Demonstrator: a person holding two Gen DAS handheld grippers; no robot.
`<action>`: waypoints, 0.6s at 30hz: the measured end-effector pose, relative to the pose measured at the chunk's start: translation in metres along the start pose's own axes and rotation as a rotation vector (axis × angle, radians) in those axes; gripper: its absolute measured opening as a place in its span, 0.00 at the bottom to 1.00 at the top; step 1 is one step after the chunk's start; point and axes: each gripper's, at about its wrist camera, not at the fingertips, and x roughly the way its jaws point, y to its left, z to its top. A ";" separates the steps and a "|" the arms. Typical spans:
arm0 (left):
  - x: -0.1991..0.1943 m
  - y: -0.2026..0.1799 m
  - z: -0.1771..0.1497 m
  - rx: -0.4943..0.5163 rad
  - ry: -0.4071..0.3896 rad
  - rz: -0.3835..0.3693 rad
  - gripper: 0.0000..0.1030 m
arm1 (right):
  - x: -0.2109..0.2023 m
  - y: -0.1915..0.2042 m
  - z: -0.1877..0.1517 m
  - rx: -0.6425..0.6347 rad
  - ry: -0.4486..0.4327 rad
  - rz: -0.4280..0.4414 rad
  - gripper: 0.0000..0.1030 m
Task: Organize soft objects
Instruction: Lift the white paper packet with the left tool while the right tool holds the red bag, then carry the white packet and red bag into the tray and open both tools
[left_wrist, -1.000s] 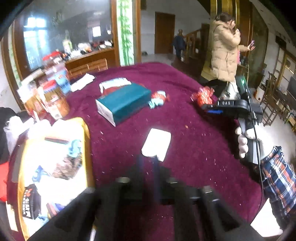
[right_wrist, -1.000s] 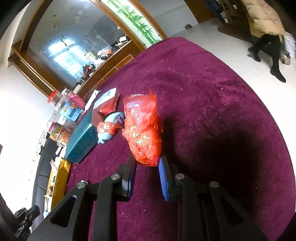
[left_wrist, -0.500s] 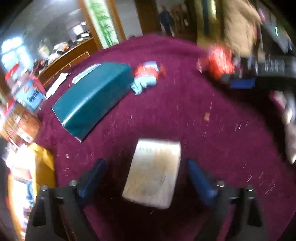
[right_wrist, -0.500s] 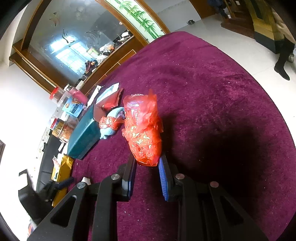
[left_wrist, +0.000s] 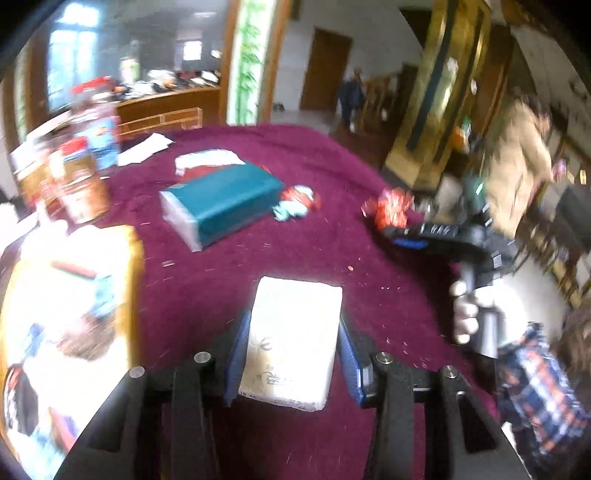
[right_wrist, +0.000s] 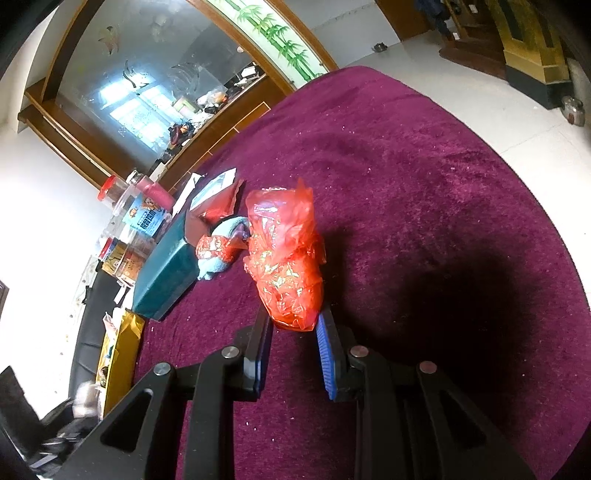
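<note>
Left wrist view, left to right: yellow tray (left_wrist: 137, 266) of mixed packets at the near left edge of the counter (left_wrist: 369, 295), jars (left_wrist: 79, 184) behind it at the far left. Teal box (left_wrist: 225, 205) sits mid-counter, far side, with a small red and blue cloth bundle (left_wrist: 297, 203) just beside its right end. White tissue pack (left_wrist: 293, 343) lies flat at near centre, between the left gripper (left_wrist: 291, 363) jaws; the blue pads sit against its 2 long sides, so the jaws look closed on it, pack on the maroon cloth. Frame is motion-blurred.

Right side: right gripper (left_wrist: 406, 236) holds the red plastic bag (left_wrist: 389, 210) at the far right of the counter.

Right wrist view: right gripper (right_wrist: 293, 325) jaws part-spread, pinching the lower end of the red plastic bag (right_wrist: 288, 258), which stands up ahead of the fingertips. Cloth bundle (right_wrist: 221, 251) and teal box (right_wrist: 166, 273) lie just left of it.
</note>
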 end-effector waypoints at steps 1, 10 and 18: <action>-0.016 0.011 -0.004 -0.023 -0.017 0.014 0.45 | 0.000 0.002 0.000 -0.013 -0.003 -0.005 0.22; -0.091 0.156 -0.054 -0.290 -0.018 0.238 0.46 | -0.029 0.094 -0.024 -0.174 -0.003 0.056 0.22; -0.060 0.209 -0.078 -0.418 0.044 0.280 0.48 | -0.008 0.223 -0.095 -0.376 0.182 0.214 0.22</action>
